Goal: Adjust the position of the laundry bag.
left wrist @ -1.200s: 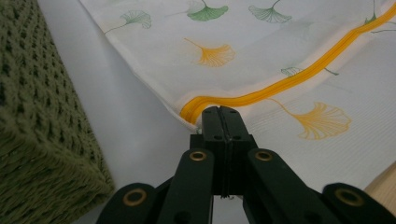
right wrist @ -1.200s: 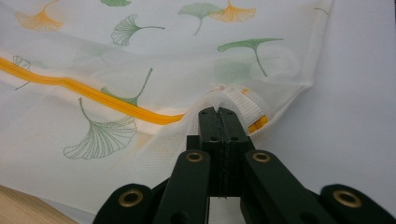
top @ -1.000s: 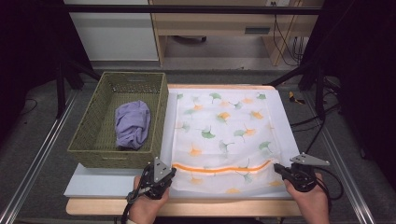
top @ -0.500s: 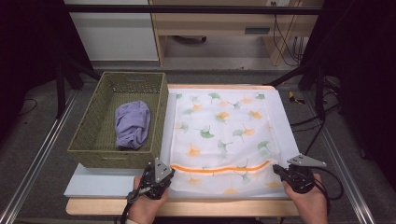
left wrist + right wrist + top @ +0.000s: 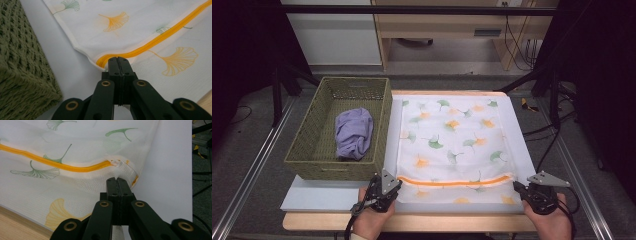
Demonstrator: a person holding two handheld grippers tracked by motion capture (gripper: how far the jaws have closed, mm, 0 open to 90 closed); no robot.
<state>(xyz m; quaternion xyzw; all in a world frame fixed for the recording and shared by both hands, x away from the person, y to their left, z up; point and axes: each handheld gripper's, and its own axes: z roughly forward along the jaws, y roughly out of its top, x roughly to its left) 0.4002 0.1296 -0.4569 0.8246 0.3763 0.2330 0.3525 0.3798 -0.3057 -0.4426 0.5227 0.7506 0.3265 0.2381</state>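
The leaf-print laundry bag (image 5: pixel 454 145) lies flat on the bench (image 5: pixel 317 197) beside the wicker basket (image 5: pixel 312 155), and with left claw (image 5: pixel 118 59) and right claw (image 5: pixel 116 180) both closed at its orange zipper's (image 5: pixel 452 182) ends, any lift should stay level.

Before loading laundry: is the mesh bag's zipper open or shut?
Shut: the orange zipper runs as one closed line across the flat mesh bag.
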